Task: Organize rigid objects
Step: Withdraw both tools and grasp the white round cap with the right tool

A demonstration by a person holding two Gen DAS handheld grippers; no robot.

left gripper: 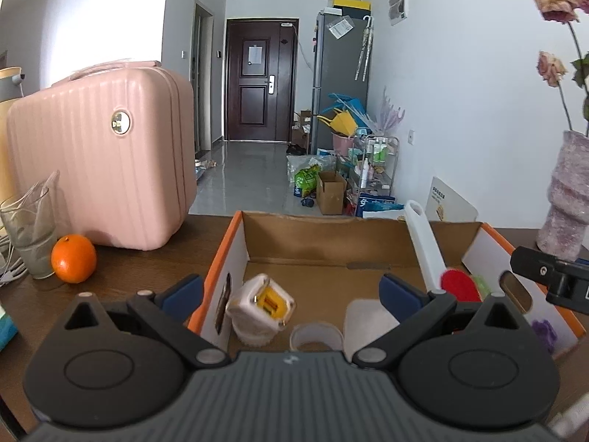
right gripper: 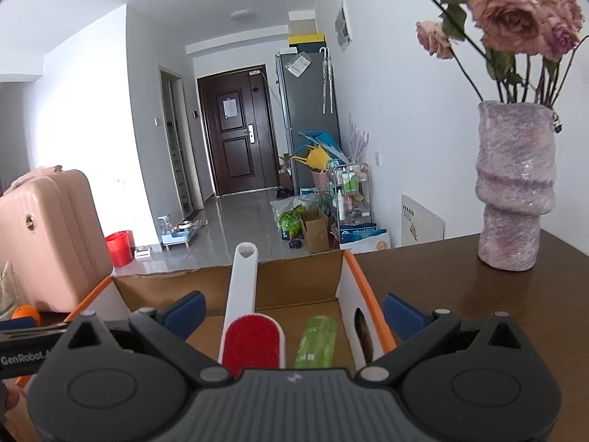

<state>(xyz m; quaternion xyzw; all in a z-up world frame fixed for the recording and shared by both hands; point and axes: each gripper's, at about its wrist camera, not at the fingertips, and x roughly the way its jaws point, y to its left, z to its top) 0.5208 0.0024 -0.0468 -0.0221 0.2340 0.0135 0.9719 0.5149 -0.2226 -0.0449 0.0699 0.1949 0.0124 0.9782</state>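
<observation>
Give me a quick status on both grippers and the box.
Left gripper open, empty. Right gripper open, empty. Lint brush and green bottle in cardboard box. Nothing in the way.

A home: front door (left gripper: 262, 81), fridge (left gripper: 340, 73), suitcase (left gripper: 99, 154).

**Box at the table's far edge, flanked by suitcase and vase**

A cardboard box (left gripper: 235, 254) sits on the table (left gripper: 147, 269), its far wall at the table's far edge. In it lie a charger plug (left gripper: 261, 309) at the left, a tape roll (left gripper: 316, 337) beside it, a lint brush (right gripper: 244, 316) leaning on the far wall, and a bottle (right gripper: 316, 342) right of the brush. Left of the box stand a suitcase (left gripper: 99, 154), an orange (left gripper: 73, 263) and a glass (left gripper: 29, 235). Right of the box stands a vase (right gripper: 515, 191).
</observation>
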